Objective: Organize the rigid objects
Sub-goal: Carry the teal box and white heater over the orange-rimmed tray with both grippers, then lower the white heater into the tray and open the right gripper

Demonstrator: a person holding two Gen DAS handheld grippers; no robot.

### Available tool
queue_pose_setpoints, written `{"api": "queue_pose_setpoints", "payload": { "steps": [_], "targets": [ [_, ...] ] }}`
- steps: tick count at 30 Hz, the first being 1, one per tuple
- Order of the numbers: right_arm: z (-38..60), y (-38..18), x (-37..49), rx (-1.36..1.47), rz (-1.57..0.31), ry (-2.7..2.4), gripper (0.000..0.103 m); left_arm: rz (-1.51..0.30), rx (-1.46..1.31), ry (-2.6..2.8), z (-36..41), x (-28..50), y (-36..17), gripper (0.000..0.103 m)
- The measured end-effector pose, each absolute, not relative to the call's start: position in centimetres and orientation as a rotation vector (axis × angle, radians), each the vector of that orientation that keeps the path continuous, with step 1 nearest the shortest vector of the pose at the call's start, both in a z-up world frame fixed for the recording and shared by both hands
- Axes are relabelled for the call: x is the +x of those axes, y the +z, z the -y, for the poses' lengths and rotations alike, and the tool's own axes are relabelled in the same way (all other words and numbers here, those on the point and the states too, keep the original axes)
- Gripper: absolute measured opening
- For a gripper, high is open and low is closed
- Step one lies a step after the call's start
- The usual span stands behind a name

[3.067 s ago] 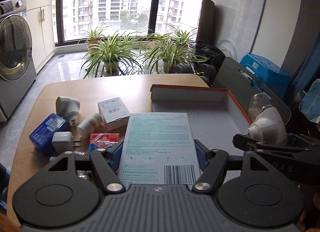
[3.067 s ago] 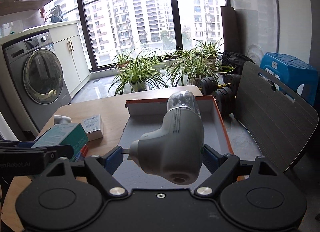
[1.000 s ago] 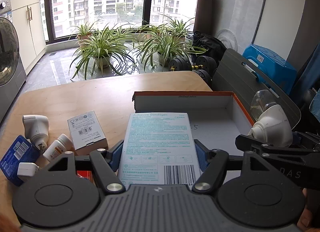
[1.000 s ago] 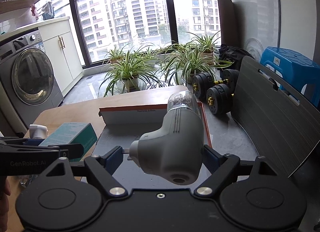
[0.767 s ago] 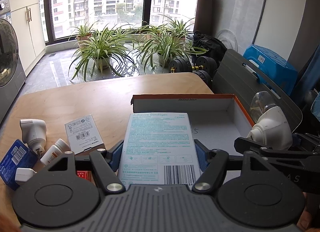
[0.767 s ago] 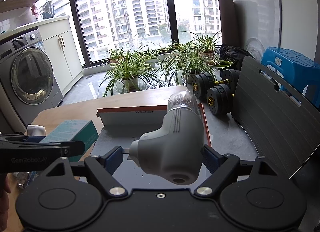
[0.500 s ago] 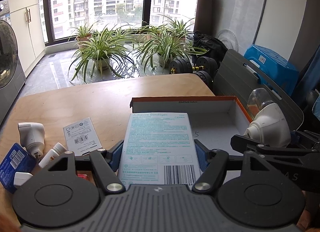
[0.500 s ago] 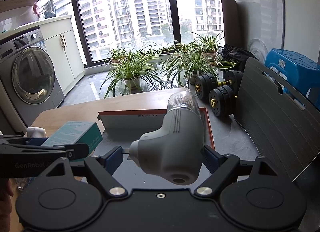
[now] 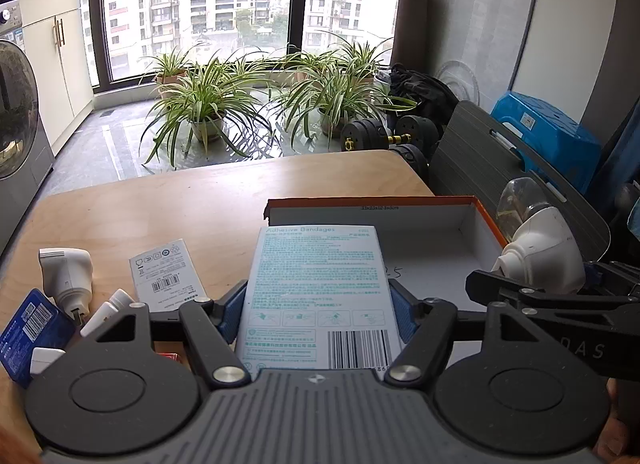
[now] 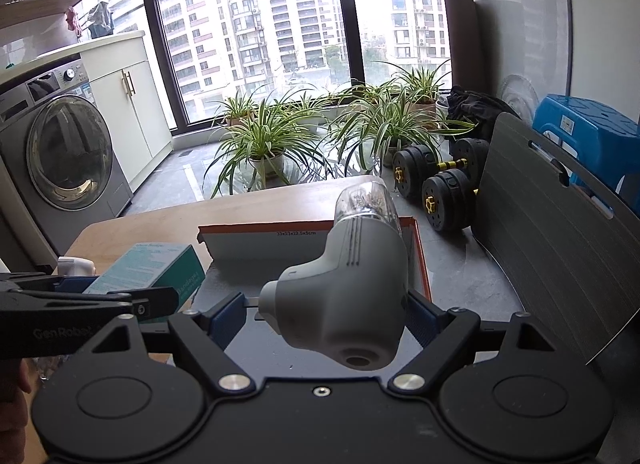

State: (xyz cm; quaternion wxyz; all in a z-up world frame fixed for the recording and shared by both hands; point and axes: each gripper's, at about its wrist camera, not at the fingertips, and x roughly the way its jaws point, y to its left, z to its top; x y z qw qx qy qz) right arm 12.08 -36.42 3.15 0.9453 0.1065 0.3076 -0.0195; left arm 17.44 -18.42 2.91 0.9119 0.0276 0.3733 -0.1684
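Observation:
My left gripper is shut on a teal adhesive bandages box, held above the near left part of an open orange-rimmed cardboard box. My right gripper is shut on a grey handheld device with a clear cap, held above the same box. The device also shows at the right in the left wrist view. The bandages box shows at the left in the right wrist view.
On the wooden table to the left lie a white plug adapter, a white carton, a small white bottle, a blue packet. A grey chair back, dumbbells and plants stand beyond.
Both grippers have moved right and forward over the table with their loads, so the loose items have slid left in the left wrist view. The grips have not changed.

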Motion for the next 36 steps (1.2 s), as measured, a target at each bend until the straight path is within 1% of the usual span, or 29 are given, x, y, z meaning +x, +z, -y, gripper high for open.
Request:
{"api": "queue_pose_setpoints", "payload": {
  "steps": [22,36],
  "targets": [
    [36.3,2.9,12.1,0.209,-0.632,-0.037,0.099,-0.775,0.062,-0.349,18.9,17.8,2.3,0.071],
    [36.0,2.0,13.6,0.180,-0.680,-0.018,0.099,-0.790,0.054,-0.342,18.8,18.6,1.7,0.072]
  ]
}}
